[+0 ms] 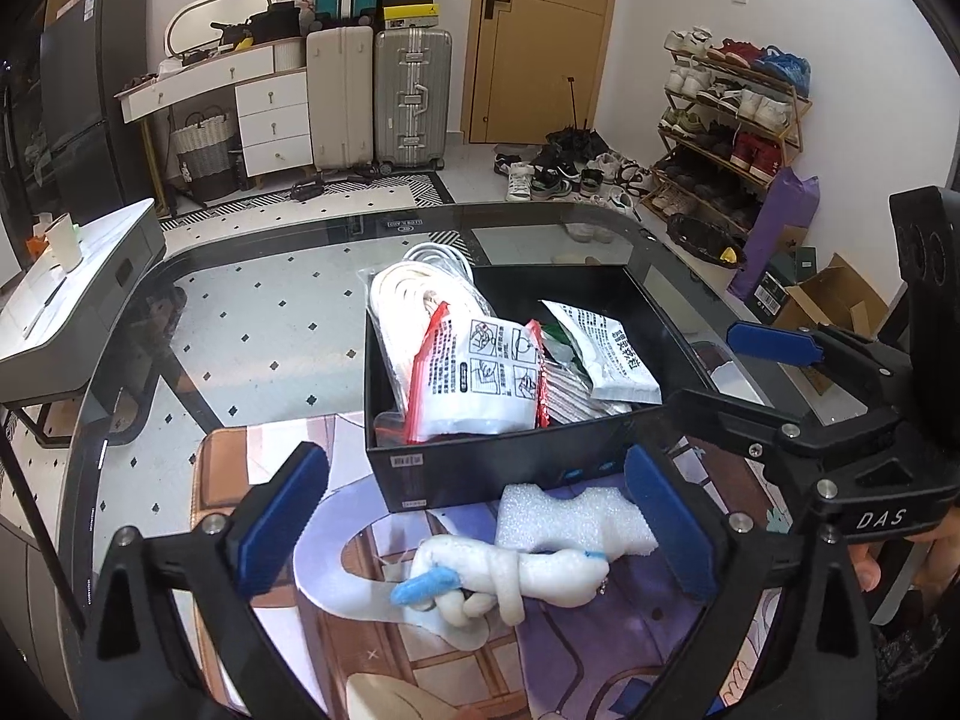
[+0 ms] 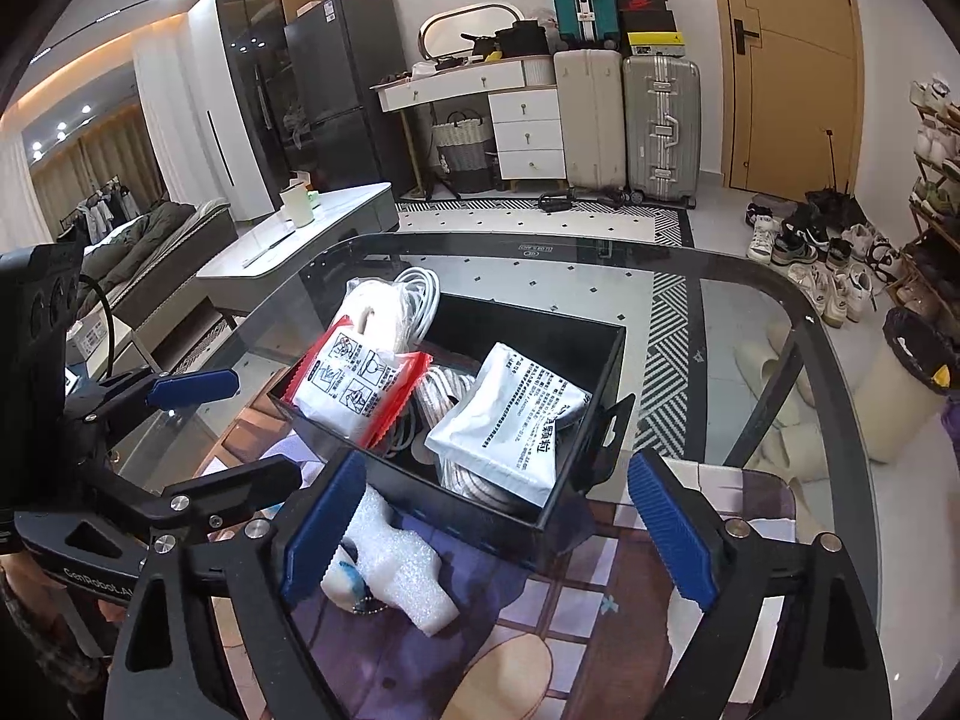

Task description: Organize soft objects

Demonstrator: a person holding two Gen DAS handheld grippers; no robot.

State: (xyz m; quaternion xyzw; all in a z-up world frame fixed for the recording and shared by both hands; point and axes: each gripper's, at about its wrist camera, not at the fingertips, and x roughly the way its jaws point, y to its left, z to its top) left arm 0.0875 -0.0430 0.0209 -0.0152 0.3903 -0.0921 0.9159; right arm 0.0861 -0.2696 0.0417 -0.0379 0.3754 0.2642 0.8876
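A black box point(image 1: 480, 474) point(image 2: 606, 372) stands on a printed mat on the glass table. It holds a red-edged white packet point(image 1: 480, 378) point(image 2: 354, 384), a white sachet point(image 1: 618, 360) point(image 2: 510, 426) and coiled white cord point(image 1: 402, 300) point(image 2: 408, 294). In front of the box lie a white foam piece point(image 1: 570, 519) point(image 2: 402, 564) and a white plush toy with a blue tip point(image 1: 510, 576) point(image 2: 342, 576). My left gripper point(image 1: 474, 525) is open, its pads either side of the foam and toy. My right gripper point(image 2: 498, 531) is open above the mat, the foam by its left pad.
The glass table edge point(image 2: 840, 360) curves around the far side. The printed mat point(image 1: 600, 648) point(image 2: 540, 630) covers the near part. The right gripper shows at the right of the left wrist view point(image 1: 774, 342). Suitcases, a shoe rack and a side table stand beyond.
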